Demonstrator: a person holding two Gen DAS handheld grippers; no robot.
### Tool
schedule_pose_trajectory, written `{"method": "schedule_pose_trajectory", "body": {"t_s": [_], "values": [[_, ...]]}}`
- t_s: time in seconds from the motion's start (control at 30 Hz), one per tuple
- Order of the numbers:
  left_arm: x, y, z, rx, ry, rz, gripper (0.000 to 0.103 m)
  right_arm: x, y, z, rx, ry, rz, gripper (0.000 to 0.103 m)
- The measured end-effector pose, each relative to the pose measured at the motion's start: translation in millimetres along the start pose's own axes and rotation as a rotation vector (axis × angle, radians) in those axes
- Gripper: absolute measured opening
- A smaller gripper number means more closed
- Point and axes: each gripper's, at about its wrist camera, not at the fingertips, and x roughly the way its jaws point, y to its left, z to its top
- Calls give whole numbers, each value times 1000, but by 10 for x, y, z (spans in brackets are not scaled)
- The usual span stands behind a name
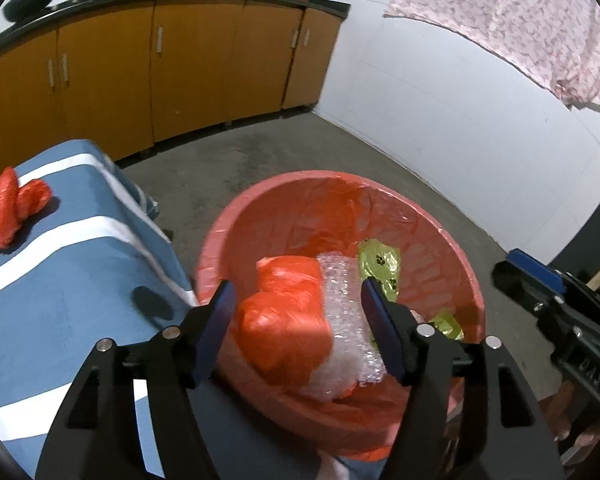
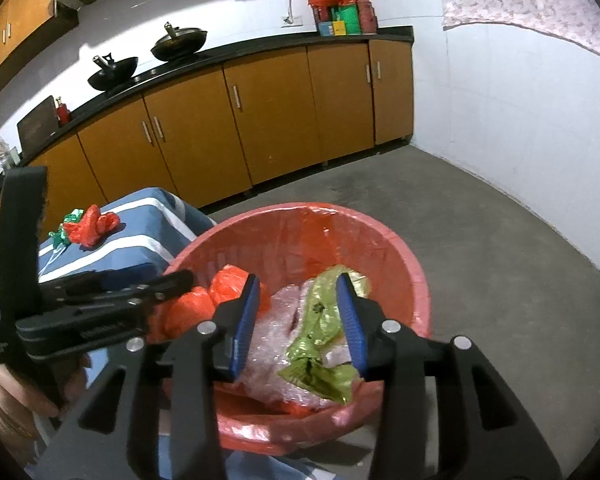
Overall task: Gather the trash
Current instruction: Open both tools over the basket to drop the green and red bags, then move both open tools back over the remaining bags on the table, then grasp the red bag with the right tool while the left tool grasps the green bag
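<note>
A red basket (image 1: 380, 184) lined with a red bag stands on the floor beside a table under a blue striped cloth (image 1: 60, 272). My left gripper (image 1: 298, 292) hangs open over the basket. Below its gap lie a crumpled orange bag (image 1: 288, 320) and bubble wrap (image 1: 344, 320), with no pad pressing on them. My right gripper (image 2: 298, 280) is also open above the basket (image 2: 340, 210); a green wrapper (image 2: 320, 340) lies loose between and under its fingers, on the bubble wrap (image 2: 272, 340). On the table remain a red bag (image 2: 92, 226) and a green scrap (image 2: 66, 228).
Orange cabinets (image 2: 260, 120) run along the back under a dark counter with two woks (image 2: 112, 72). Bare grey floor (image 2: 500, 260) spreads behind and right of the basket up to a white wall. A floral cloth (image 1: 520, 20) hangs at the upper right.
</note>
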Motion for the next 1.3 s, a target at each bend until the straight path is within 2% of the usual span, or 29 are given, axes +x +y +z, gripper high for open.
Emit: {"method": "schedule_pose_trajectory", "body": {"t_s": [0.23, 0.33, 0.5, 0.73, 0.83, 0.9, 1.0, 1.1, 1.3], "values": [[-298, 447, -94, -67, -38, 101, 67, -32, 219, 94, -24, -13, 24, 43], [-522, 787, -153, -101, -66, 180, 69, 17, 474, 135, -55, -16, 60, 47], [-867, 1441, -250, -161, -105, 331, 72, 202, 1108, 197, -115, -5, 149, 52], [-1337, 2400, -445, -246, -142, 564, 80, 583, 2048, 183, -178, 30, 243, 66], [-1529, 2758, -570, -292, -169, 631, 83, 827, 2454, 156, -179, 55, 269, 71], [-1628, 2936, -624, -321, -181, 657, 84, 951, 2653, 156, -180, 62, 271, 77], [-1747, 3179, -713, -356, -198, 686, 84, 1168, 2945, 190, -158, 86, 273, 78], [-1846, 3365, -781, -387, -219, 703, 84, 1330, 3077, 237, -91, 104, 281, 78], [-1921, 3577, -782, -409, -245, 705, 84, 1649, 3390, 415, -33, 73, 203, 79]]}}
